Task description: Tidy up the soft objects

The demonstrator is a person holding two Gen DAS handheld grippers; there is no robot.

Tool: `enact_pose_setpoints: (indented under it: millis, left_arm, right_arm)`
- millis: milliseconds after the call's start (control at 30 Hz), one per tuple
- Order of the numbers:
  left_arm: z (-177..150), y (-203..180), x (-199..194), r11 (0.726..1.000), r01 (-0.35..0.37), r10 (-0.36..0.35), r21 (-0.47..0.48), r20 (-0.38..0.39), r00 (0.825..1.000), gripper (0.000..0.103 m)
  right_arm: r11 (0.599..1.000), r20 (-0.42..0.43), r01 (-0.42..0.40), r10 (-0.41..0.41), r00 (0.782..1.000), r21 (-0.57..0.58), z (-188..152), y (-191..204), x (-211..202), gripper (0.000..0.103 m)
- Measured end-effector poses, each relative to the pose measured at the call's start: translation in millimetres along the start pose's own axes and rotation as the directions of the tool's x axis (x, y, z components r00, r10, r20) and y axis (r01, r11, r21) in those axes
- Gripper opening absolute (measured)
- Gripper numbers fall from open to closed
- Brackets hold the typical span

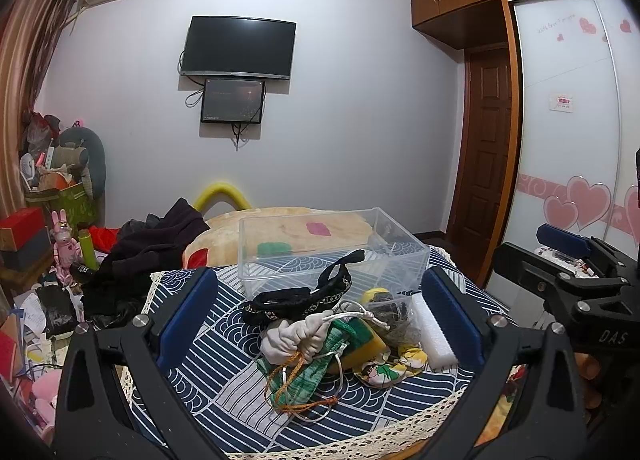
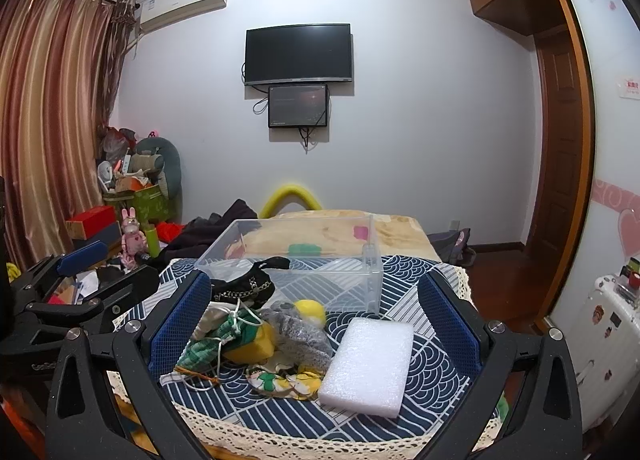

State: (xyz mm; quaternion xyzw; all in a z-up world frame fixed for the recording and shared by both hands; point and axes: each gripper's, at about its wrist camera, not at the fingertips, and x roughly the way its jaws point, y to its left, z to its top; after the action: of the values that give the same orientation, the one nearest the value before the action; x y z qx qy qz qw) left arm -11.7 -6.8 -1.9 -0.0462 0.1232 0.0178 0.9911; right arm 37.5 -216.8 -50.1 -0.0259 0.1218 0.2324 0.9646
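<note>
Both the left gripper [image 1: 316,324] and right gripper [image 2: 314,324] have fingers spread, empty; the foam block [image 2: 368,366] lies just before the clear box [image 2: 320,244]; light, squashy, probably best pinched across its short sides.

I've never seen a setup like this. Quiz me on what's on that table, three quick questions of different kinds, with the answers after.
1. True or false: the clear bin already holds the white foam block.
2. Multiple choice: the foam block lies on which side of the pile of soft items, seen from the right tongs? A) left B) right C) on top
3. Fill in: both the left tongs and the right tongs are ____ (open/shut).

Key: 1 false, the block lies on the cloth in front of the bin; 2 B; 3 open, neither pair grips anything.
</note>
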Motion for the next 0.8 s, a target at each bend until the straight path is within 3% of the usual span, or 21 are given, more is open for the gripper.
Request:
enact_pose_setpoints:
  millis: [800]
  left_arm:
    - [-2.0,-2.9,7.3,1.0,0.0,0.001,0.014,-0.021,1.0,0.103]
  right_arm:
    - [1.0,-0.024,-0.001,0.002,1.0,0.024,-5.0,-7.4,7.4,0.103]
